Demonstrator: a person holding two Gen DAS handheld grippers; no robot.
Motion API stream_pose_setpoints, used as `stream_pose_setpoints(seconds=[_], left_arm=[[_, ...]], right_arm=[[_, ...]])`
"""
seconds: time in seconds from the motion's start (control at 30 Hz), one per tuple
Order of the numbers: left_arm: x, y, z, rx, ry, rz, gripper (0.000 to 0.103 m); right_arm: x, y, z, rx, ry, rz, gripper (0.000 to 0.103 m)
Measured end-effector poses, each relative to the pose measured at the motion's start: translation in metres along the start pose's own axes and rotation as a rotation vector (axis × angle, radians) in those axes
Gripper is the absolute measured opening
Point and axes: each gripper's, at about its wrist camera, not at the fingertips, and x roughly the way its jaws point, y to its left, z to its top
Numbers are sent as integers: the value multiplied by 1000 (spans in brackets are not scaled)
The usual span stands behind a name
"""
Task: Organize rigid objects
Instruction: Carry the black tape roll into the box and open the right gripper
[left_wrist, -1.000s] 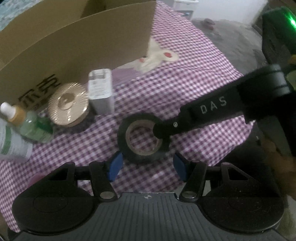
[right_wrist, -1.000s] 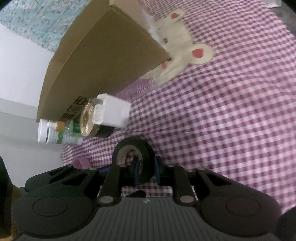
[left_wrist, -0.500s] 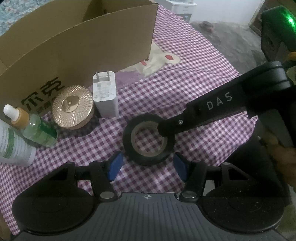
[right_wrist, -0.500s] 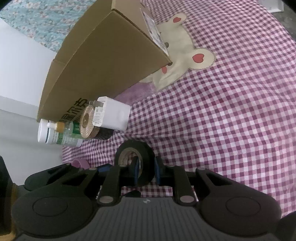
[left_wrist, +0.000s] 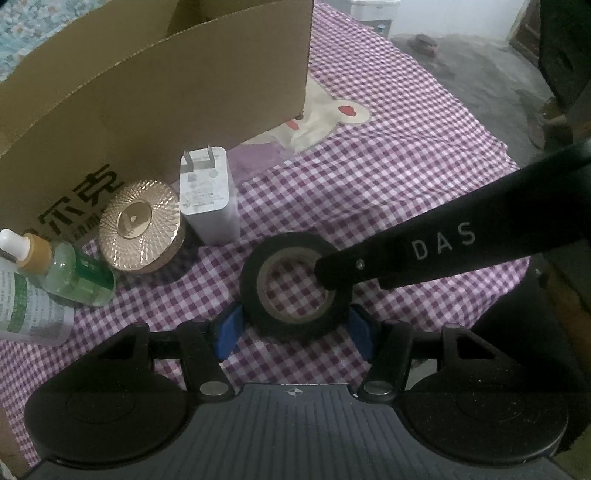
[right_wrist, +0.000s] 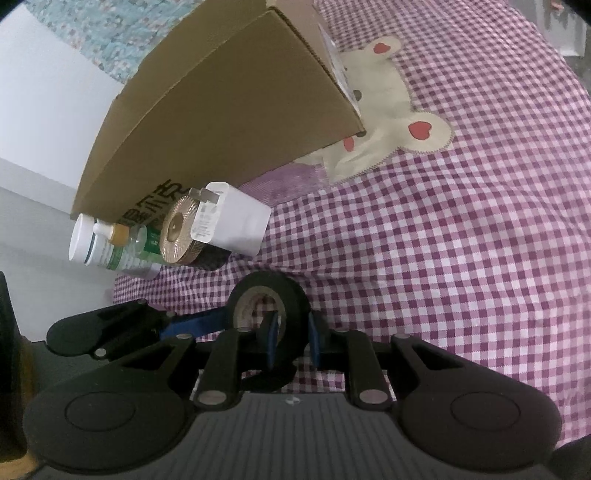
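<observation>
A black tape roll (left_wrist: 255, 295) lies on the purple checked cloth (left_wrist: 388, 192), which shows through its hole. My right gripper (left_wrist: 334, 284) reaches in from the right and is shut on the roll's right wall. In the right wrist view, one blue pad of my right gripper (right_wrist: 293, 332) sits inside the tape roll (right_wrist: 295, 291) and the other outside. My left gripper (left_wrist: 294, 330) is open, its blue pads flanking the roll closely on either side. From the right wrist view, one of its fingers (right_wrist: 195, 323) comes up to the roll's left side.
An open cardboard box (left_wrist: 166, 92) stands behind. In front of it, from right to left, are a white charger (left_wrist: 207, 199), a gold-lidded jar (left_wrist: 140, 225), a green dropper bottle (left_wrist: 74, 280) and a white bottle (left_wrist: 26, 314). A bear patch (left_wrist: 325, 114) lies on the cloth, and grey floor (left_wrist: 480, 74) shows beyond.
The left gripper has closed in on the roll, which now sits between its pads instead of ahead of them. The right gripper has kept its grip on the roll's wall.
</observation>
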Motion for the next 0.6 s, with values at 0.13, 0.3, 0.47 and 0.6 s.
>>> stream_pose_setpoints(seconds=[0.13, 0.3, 0.47, 0.6], left_arm=[[0, -1, 0, -16, -16, 20, 61], [-5, -6, 1, 3, -16, 38, 61], [-17, -7, 3, 1, -31, 47, 61], [-37, -7, 3, 2, -72, 55, 61]], right_arm=[[4, -1, -1, 0, -22, 15, 19], [3, 0, -2, 6, -32, 19, 19], [-10, 4, -5, 17, -49, 30, 19], [-31, 17, -8, 1, -87, 30, 19]])
